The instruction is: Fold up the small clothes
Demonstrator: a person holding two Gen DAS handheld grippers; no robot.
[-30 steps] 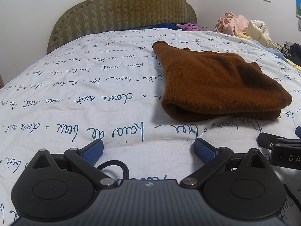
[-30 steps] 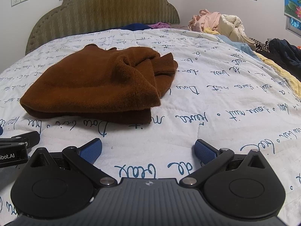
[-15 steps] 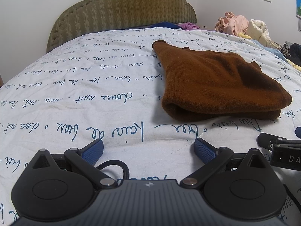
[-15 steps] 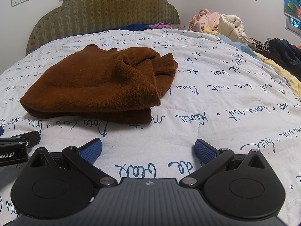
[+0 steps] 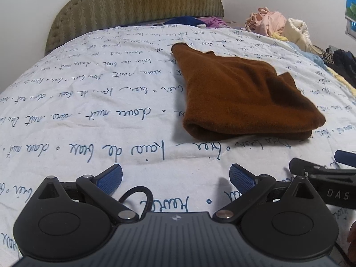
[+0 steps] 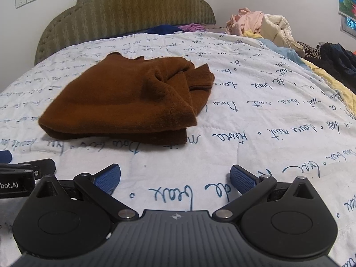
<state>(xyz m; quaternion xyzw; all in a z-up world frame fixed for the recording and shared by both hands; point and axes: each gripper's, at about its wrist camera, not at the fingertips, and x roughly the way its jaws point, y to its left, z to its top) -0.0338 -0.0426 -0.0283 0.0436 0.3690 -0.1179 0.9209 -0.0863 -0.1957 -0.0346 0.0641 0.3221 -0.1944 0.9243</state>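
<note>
A brown knitted garment [image 5: 242, 98] lies folded into a thick bundle on the white bed cover with blue script [image 5: 89, 115]. It also shows in the right wrist view [image 6: 129, 102], with a loose cuff end sticking out at its right. My left gripper [image 5: 175, 178] is open and empty, low over the cover, short of the garment's near left corner. My right gripper [image 6: 175, 178] is open and empty, in front of the garment's near right corner. Each gripper's body shows at the edge of the other's view.
A padded olive headboard [image 5: 135, 6] stands at the far end of the bed. A heap of pink, cream and dark clothes [image 6: 267, 26] lies along the bed's right side. Blue and purple cloth [image 5: 193, 21] lies by the headboard.
Both grippers have drawn back and risen slightly from the garment, so it sits a little farther off. The garment has not moved and both grippers stay open.
</note>
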